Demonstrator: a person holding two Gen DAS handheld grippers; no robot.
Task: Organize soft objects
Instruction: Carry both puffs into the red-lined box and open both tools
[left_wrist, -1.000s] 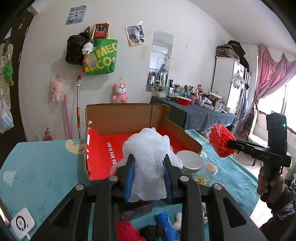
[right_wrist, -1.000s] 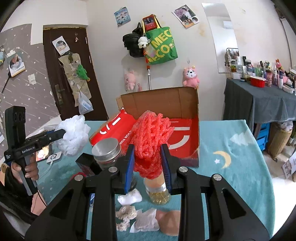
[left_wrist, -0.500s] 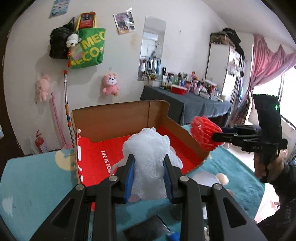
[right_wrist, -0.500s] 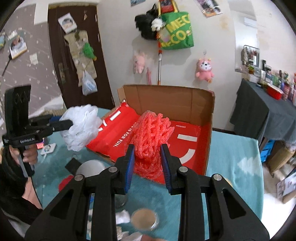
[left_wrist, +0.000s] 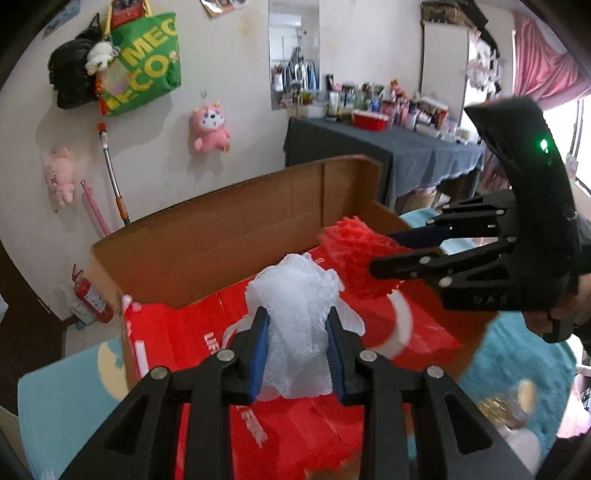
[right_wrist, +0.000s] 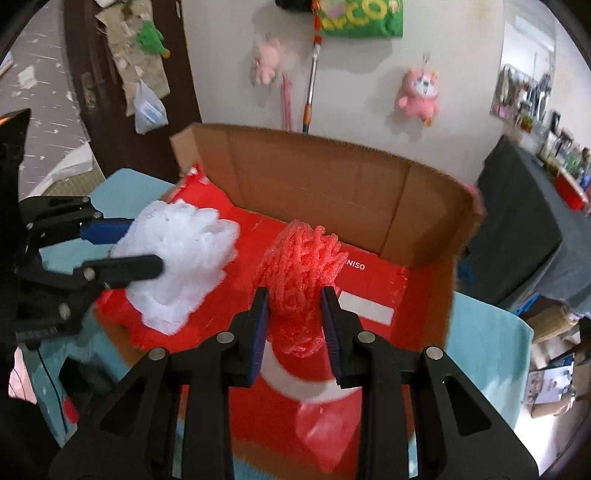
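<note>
Left wrist: left gripper (left_wrist: 297, 341) clamped on white mesh puff (left_wrist: 299, 314), lacy, crumpled, above the box (left_wrist: 229, 236); lower edge hidden.

Right wrist: right gripper (right_wrist: 295, 325) clamped on red foam net (right_wrist: 301, 273), over the box floor; front blurred.

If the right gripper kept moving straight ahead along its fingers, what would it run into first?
The right gripper, shut on the red foam net, would probably meet the brown cardboard back wall of the red-lined box; nothing else appears between, though depth is hard to judge.
</note>
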